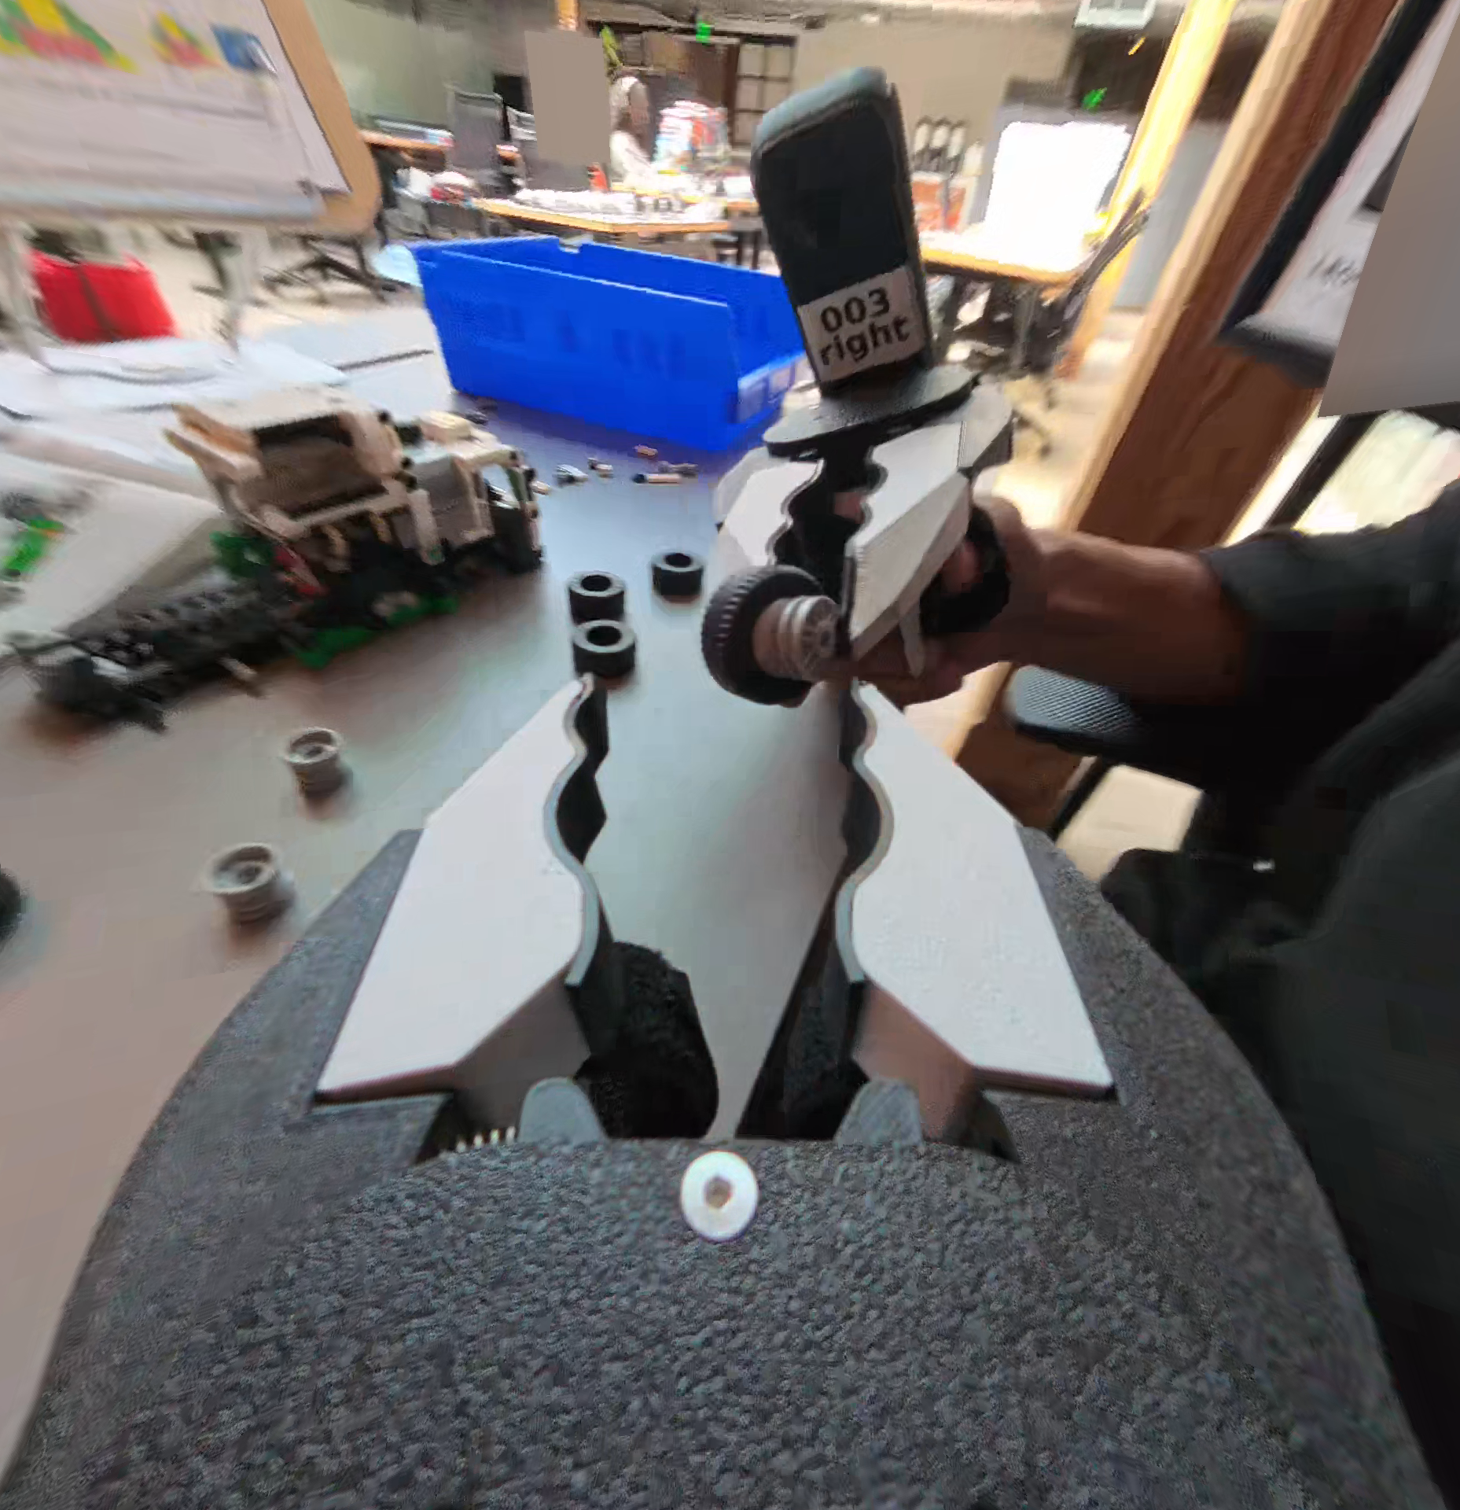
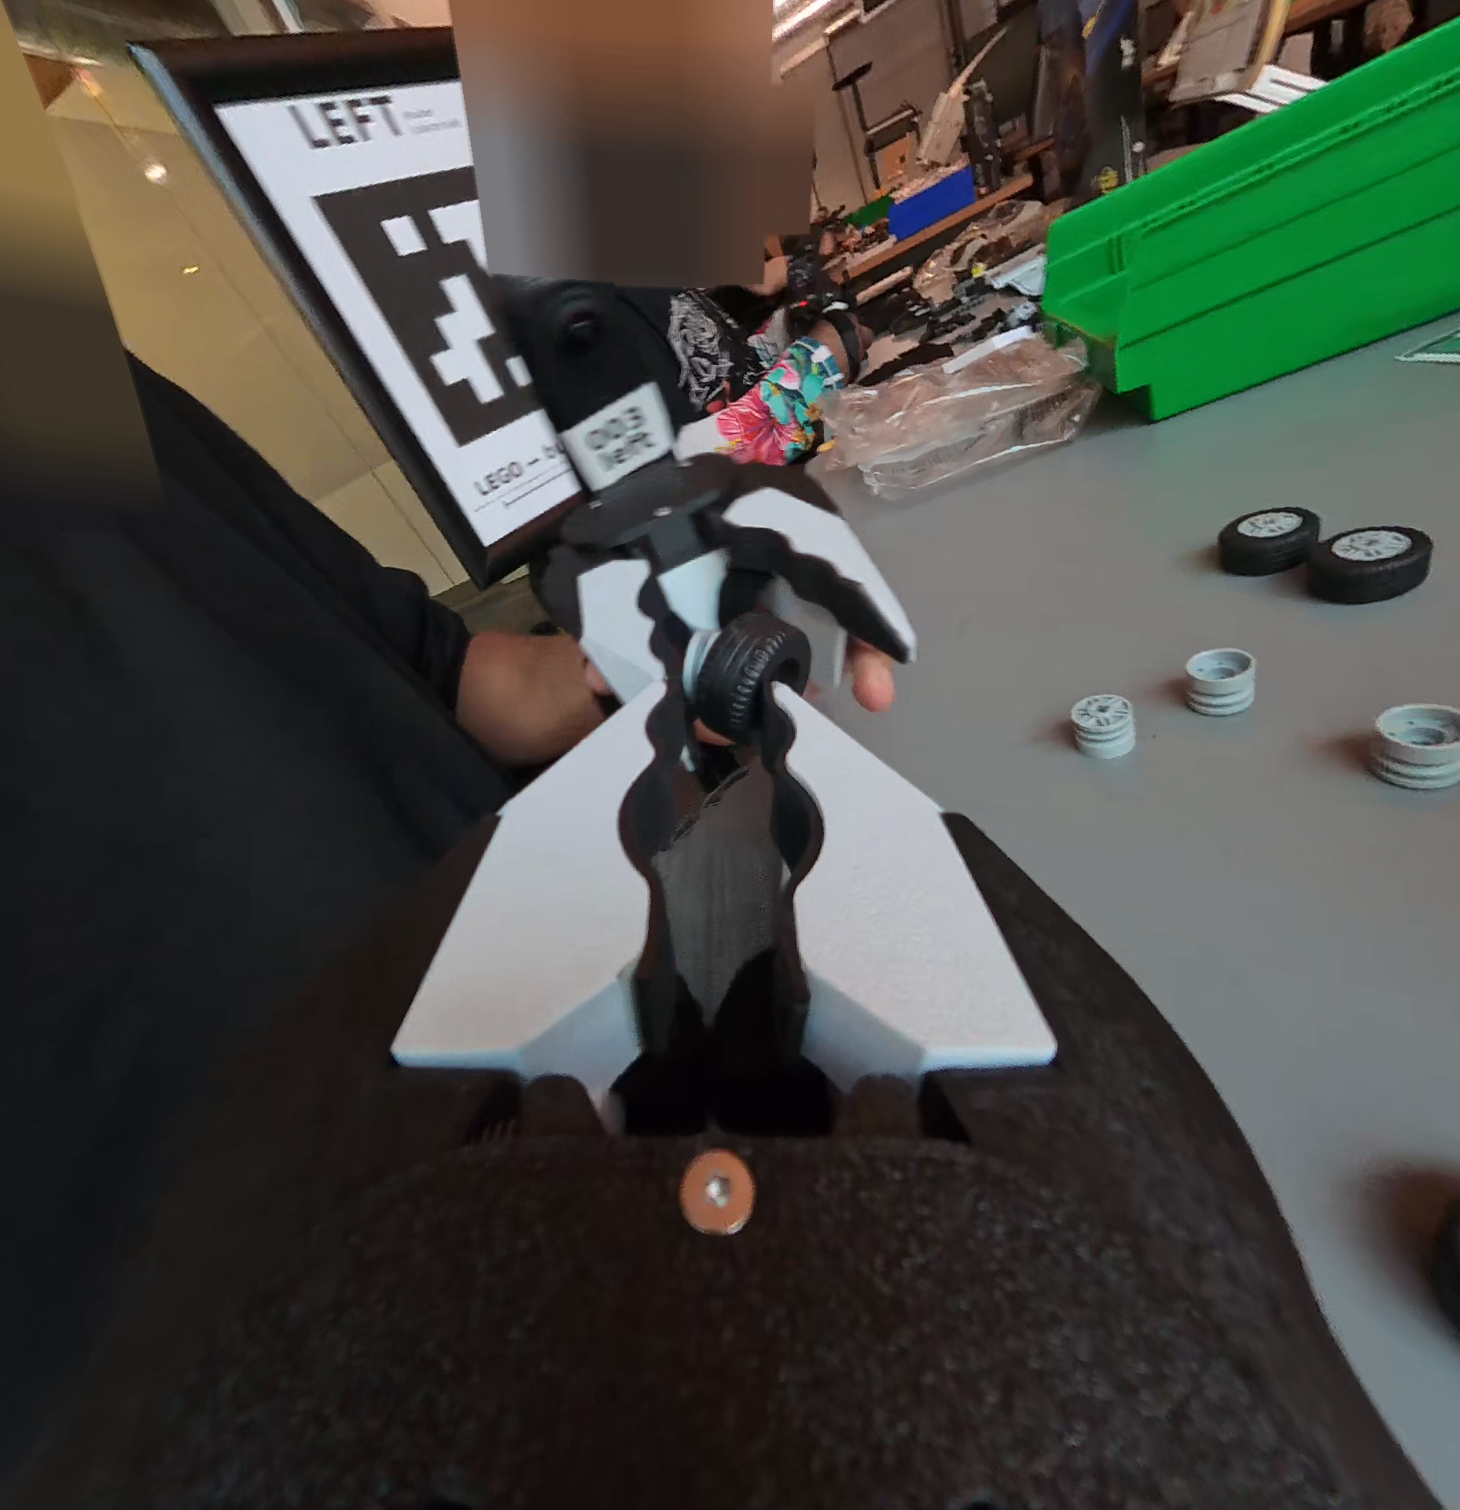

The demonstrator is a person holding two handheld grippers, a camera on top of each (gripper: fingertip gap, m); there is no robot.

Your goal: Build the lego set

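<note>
My right gripper point(image 2: 726, 703) is shut on a wheel: a grey rim point(image 1: 800, 629) with a black tyre point(image 2: 751, 670) partly pushed onto it, held above the table. In the left wrist view the right gripper point(image 1: 824, 625) holds this wheel just beyond my left gripper point(image 1: 722, 703), which is open and empty. From the right wrist view the left gripper's white fingers point(image 2: 832, 572) stand either side of the tyre. A part-built lego truck point(image 1: 342, 507) lies on the table at the left.
Three loose black tyres point(image 1: 600, 621) and two grey rims point(image 1: 248, 881) lie on the table point(image 1: 465, 694). Two finished wheels point(image 2: 1323, 551) and three grey rims point(image 2: 1219, 680) lie at the right. A blue bin point(image 1: 612, 335), a green bin point(image 2: 1282, 245), a plastic bag point(image 2: 955, 417) and a marker board point(image 2: 408, 310) stand around. Less than 4 cm separates the two grippers' tips. The part-built lego truck point(image 1: 342, 507) is about 20 cm from both grippers' fingertips.
</note>
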